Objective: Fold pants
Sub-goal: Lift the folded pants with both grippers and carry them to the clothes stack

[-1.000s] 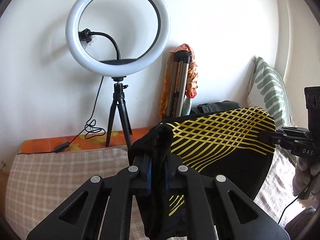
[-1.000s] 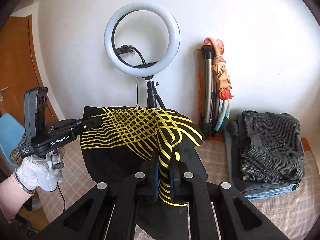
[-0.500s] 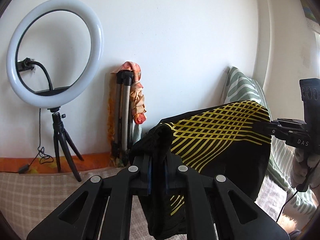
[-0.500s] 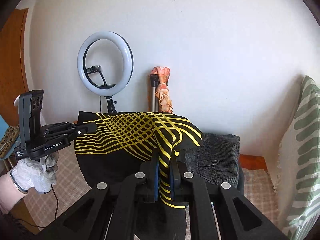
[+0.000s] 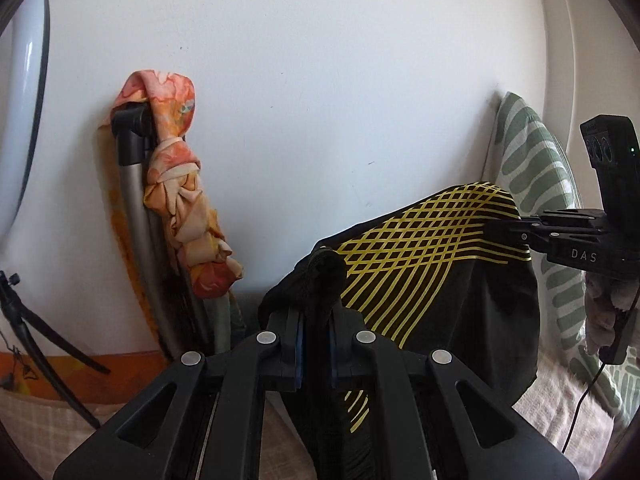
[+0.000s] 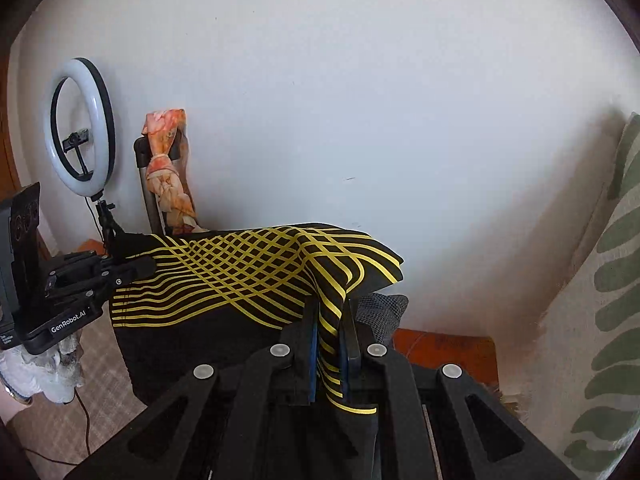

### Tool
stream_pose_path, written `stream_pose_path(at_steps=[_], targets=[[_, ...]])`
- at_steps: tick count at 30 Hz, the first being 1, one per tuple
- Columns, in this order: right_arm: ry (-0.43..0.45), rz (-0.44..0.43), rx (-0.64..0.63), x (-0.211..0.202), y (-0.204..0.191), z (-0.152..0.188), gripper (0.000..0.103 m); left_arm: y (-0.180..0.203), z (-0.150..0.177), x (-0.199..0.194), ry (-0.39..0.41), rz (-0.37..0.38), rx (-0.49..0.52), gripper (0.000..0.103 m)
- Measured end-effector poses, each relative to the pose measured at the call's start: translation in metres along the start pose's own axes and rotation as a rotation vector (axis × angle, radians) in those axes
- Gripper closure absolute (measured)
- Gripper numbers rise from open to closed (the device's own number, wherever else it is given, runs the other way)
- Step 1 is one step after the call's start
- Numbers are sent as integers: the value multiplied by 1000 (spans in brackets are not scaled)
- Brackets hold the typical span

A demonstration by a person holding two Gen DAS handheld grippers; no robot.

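At the far left of our left wrist view the ring light [image 5: 24, 120] is cut off by the frame, only an arc of it showing, and its tripod legs [image 5: 36, 356] run out of sight below. Next comes a folded tripod [image 5: 138, 216] leaning on the wall, partly wrapped in an orange patterned cloth [image 5: 180, 200] that hides its right side. Our left gripper [image 5: 314, 344] has its fingers pressed together on a bunched black edge of the pants [image 5: 432, 280], which hang in the air above the bed [image 5: 560, 404]; the cloth below the fingers drops out of frame. Further right our right gripper [image 5: 500, 230] pinches the far edge of the same yellow-lined black fabric, and the gloved hand beneath it is hard to make out. A green-leaf pillow [image 5: 532, 160] stands half hidden behind the pants and that gripper.

In the right wrist view the pants [image 6: 248, 276] span between both tools, covering most of a grey folded garment [image 6: 382, 312] at the bed's back edge against the wall.
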State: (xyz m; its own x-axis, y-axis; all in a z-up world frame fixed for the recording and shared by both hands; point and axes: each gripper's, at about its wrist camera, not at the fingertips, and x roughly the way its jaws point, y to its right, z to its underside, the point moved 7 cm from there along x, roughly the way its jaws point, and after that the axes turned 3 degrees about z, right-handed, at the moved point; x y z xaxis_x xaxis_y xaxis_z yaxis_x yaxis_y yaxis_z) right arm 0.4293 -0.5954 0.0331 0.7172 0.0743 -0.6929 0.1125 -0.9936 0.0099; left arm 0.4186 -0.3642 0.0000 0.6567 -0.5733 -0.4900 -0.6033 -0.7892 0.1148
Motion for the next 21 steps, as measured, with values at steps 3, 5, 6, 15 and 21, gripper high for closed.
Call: stream_pose_path(at_steps=[3, 5, 6, 15, 21], targets=[[-43, 24, -17, 38, 6, 8, 97, -5, 3, 26, -26, -56, 29, 94], [-71, 51, -13, 58, 13, 13, 93, -8, 5, 36, -46, -98, 49, 89], [-88, 79, -10, 65, 18, 15, 83, -9, 5, 39, -56, -116, 56, 89], [-83, 140, 102, 56, 47, 19, 67, -1, 3, 31, -48, -127, 132, 70], [-153, 178, 7, 63, 29, 46, 65, -8, 3, 35, -101, -104, 125, 63]])
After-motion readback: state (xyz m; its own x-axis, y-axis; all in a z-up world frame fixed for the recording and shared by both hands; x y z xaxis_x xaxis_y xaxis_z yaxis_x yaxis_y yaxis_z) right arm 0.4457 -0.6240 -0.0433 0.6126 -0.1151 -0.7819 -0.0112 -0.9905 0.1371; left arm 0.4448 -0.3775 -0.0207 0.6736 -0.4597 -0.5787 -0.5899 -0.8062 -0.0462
